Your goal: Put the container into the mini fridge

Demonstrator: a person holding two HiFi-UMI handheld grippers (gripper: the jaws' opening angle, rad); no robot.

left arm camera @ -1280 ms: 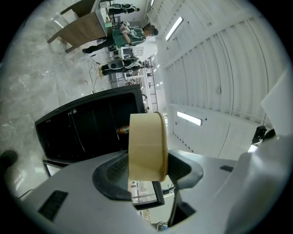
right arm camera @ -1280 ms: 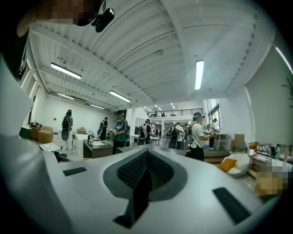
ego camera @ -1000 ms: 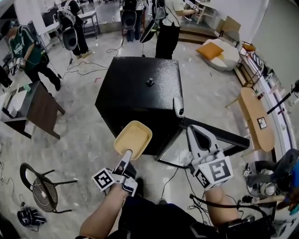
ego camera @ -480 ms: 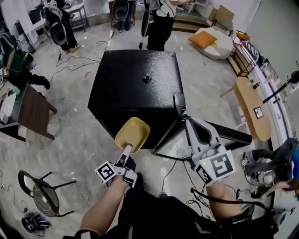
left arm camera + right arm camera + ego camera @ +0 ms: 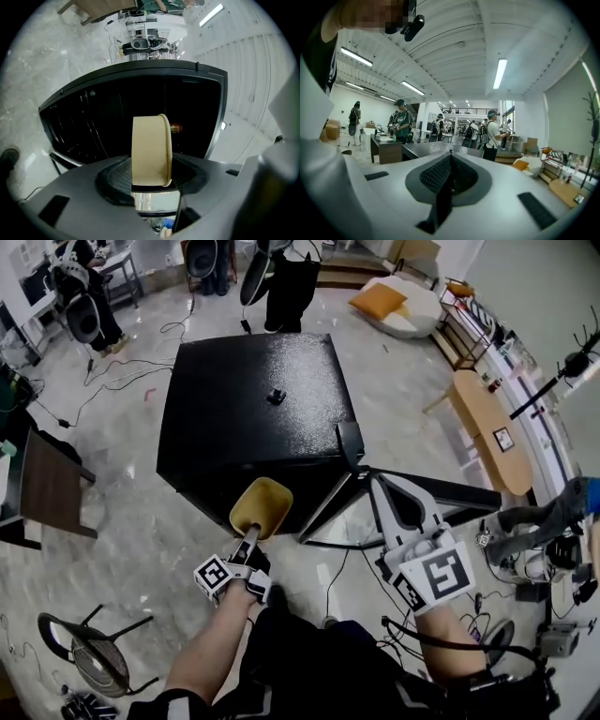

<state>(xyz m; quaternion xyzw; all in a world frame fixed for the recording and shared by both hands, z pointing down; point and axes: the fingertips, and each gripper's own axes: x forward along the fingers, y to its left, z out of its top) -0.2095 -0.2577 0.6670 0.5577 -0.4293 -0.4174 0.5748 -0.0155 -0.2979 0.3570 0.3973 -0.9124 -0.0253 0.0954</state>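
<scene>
The left gripper [image 5: 251, 538] is clamped on the near end of a tan, shallow container [image 5: 262, 506], which is held in the air just in front of the black mini fridge [image 5: 246, 413], at the near edge of its front. In the left gripper view, the container [image 5: 151, 151] stands on its side between the jaws with its rim to the right. The fridge's dark open compartment [image 5: 93, 117] fills the background, so the container is outside the fridge, facing its opening. A small red item [image 5: 176, 127] shows deep inside, just right of the container's rim.

The fridge door [image 5: 427, 491] stands swung open to the right. The right gripper [image 5: 378, 486] is beside it, to the right of the container and well apart from it. In the right gripper view its jaws are pressed together with nothing between them, and it [image 5: 450, 157] points over the fridge's top. A small black object [image 5: 276, 396] lies on that top.
</scene>
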